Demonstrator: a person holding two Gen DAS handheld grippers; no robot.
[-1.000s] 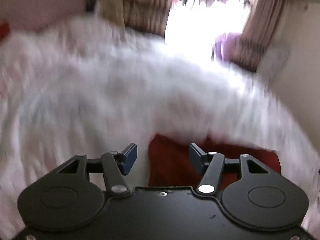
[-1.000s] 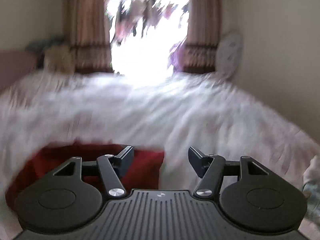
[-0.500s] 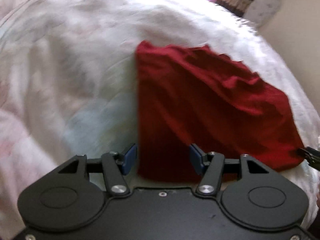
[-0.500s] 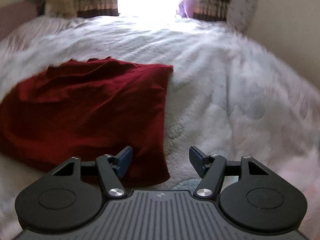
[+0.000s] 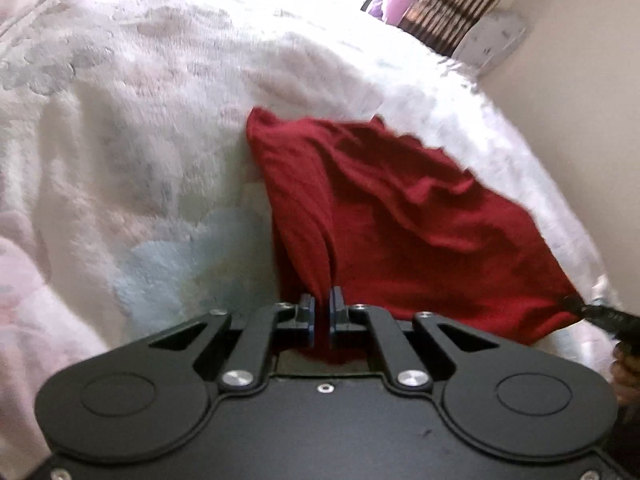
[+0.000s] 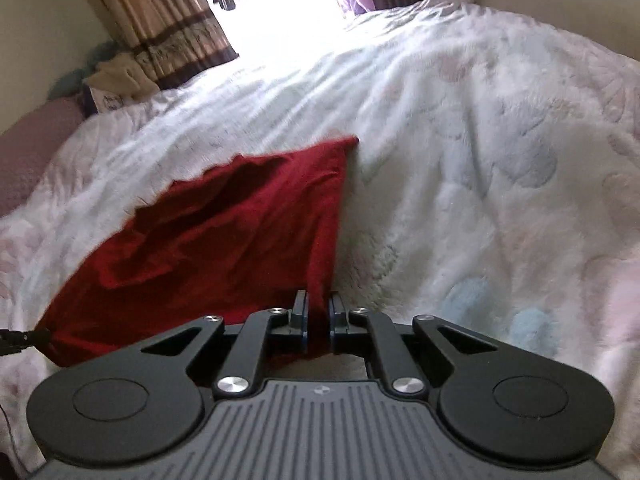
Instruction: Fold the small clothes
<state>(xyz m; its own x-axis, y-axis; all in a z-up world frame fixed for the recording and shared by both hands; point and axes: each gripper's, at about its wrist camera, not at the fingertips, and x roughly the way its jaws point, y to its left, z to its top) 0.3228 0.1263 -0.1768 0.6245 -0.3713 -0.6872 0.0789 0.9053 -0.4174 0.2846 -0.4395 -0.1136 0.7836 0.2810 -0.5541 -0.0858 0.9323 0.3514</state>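
garment: one dark red knit cloth (image 5: 400, 232), rumpled, lying on the bed, near corners lifted
left tongs (image 5: 320, 314): clenched on near left corner of the cloth
right tongs (image 6: 318, 316): clenched on near right corner of the cloth
surface: bed with white fluffy blanket (image 6: 460, 152), pale blue and pink flower pattern
room: two brown striped curtains (image 6: 168, 20), bright window between; cream wall
writing: none readable

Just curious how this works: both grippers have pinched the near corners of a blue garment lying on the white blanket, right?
Nearly: the garment is red, not blue, as the left wrist view shows. Both the left gripper and right gripper pinch it on the white blanket.
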